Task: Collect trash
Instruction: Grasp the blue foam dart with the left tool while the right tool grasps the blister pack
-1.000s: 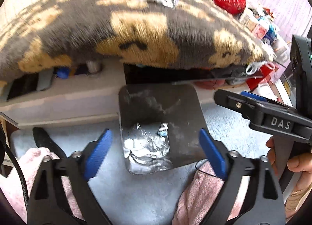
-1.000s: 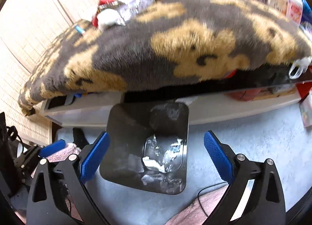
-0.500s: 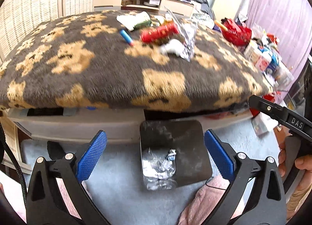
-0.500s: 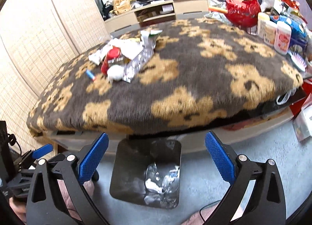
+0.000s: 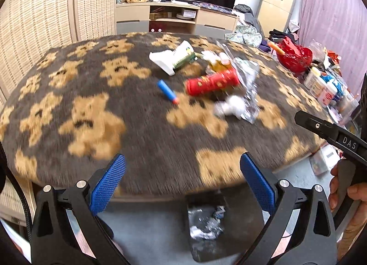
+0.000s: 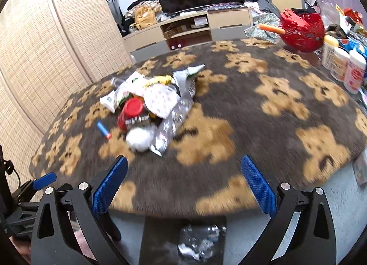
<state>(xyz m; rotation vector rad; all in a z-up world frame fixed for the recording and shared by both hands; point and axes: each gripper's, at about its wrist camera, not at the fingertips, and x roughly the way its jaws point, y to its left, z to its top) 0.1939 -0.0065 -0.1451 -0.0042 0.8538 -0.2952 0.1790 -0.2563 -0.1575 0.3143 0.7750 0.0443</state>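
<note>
Blanket [image 5: 142,131] holds trash pile [image 6: 149,106]; bin [image 6: 183,239] below.

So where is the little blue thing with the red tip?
The little blue tube lies on the teddy-bear blanket, just left of the red can and the trash pile. In the right wrist view it sits at the pile's left edge.

One red can [image 5: 212,82], one blue cap [image 5: 167,92]

Plush, shaggy cloth on the bear-print blanket [image 5: 96,113], glossy plastic on the red tube [image 5: 212,82], crinkly shiny foil wrappers [image 6: 199,241] in the smooth black bin [image 6: 160,239], knurled blue rubbery pads [image 6: 110,187] on matt black fingers.
</note>
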